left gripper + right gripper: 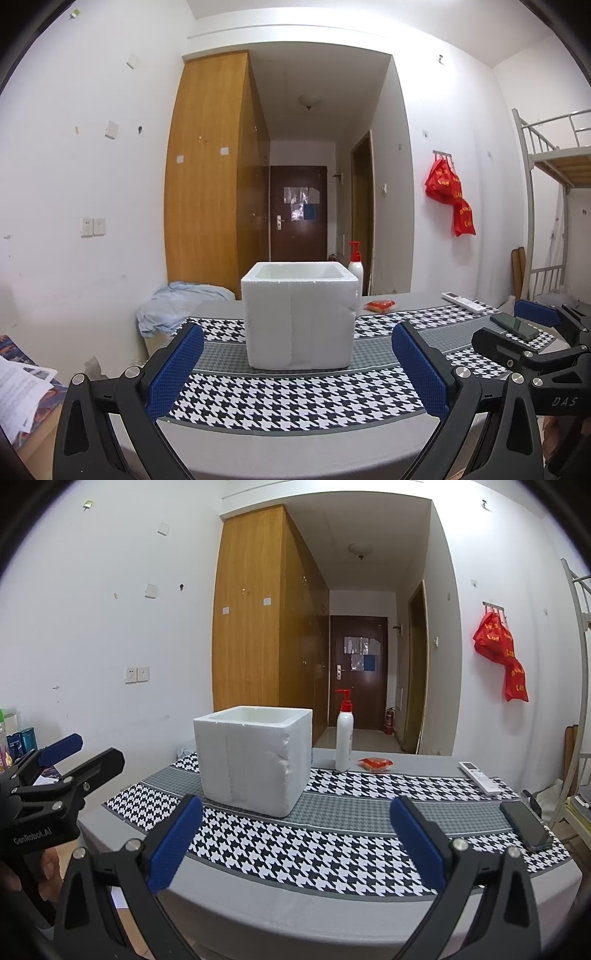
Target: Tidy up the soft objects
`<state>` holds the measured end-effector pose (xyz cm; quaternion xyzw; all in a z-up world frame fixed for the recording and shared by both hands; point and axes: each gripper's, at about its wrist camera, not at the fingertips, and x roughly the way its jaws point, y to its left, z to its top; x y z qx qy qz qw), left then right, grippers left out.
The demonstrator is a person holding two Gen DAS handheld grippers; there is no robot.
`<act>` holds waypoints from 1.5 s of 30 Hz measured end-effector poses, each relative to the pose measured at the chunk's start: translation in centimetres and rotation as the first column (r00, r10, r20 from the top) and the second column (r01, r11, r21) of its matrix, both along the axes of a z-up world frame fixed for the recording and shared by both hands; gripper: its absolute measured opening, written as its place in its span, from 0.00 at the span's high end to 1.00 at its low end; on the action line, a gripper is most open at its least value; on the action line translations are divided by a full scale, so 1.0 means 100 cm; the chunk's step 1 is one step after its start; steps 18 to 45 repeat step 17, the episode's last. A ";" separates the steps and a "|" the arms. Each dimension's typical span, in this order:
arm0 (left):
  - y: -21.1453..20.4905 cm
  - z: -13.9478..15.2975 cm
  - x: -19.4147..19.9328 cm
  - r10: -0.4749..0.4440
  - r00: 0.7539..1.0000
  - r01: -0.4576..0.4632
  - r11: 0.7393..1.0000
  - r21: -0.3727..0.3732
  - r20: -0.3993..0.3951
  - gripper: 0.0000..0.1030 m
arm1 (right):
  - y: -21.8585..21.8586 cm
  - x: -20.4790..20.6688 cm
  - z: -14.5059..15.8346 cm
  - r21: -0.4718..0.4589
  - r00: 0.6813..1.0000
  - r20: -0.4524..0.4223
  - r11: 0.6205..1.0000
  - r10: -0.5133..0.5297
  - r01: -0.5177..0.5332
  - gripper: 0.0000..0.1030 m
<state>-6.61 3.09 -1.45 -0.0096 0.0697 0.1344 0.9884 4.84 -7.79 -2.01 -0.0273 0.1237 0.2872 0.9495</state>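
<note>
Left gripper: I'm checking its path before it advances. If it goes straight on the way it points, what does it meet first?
Probably the white square foam box, which stands dead ahead between the open jaws of the left gripper on the houndstooth cloth; depth is uncertain.

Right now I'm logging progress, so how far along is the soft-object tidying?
Barely started, it seems. Done: nothing visible; no soft object shows above the rim of the white foam box, though its bottom is hidden. In hand: nothing; the left gripper and right gripper are both open and empty. Left: the red packet sits on the table beyond the box.
</note>
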 end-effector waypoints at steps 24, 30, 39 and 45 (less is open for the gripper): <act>0.002 -0.002 -0.001 -0.008 1.000 0.008 1.000 -0.003 0.001 0.01 | -0.001 0.000 -0.001 -0.005 1.000 -0.004 1.000 0.003 -0.003 0.01; 0.002 -0.002 -0.001 -0.008 1.000 0.008 1.000 -0.003 0.001 0.01 | -0.001 0.000 -0.001 -0.005 1.000 -0.004 1.000 0.003 -0.003 0.01; 0.002 -0.002 -0.001 -0.008 1.000 0.008 1.000 -0.003 0.001 0.01 | -0.001 0.000 -0.001 -0.005 1.000 -0.004 1.000 0.003 -0.003 0.01; 0.002 -0.002 -0.001 -0.008 1.000 0.008 1.000 -0.003 0.001 0.01 | -0.001 0.000 -0.001 -0.005 1.000 -0.004 1.000 0.003 -0.003 0.01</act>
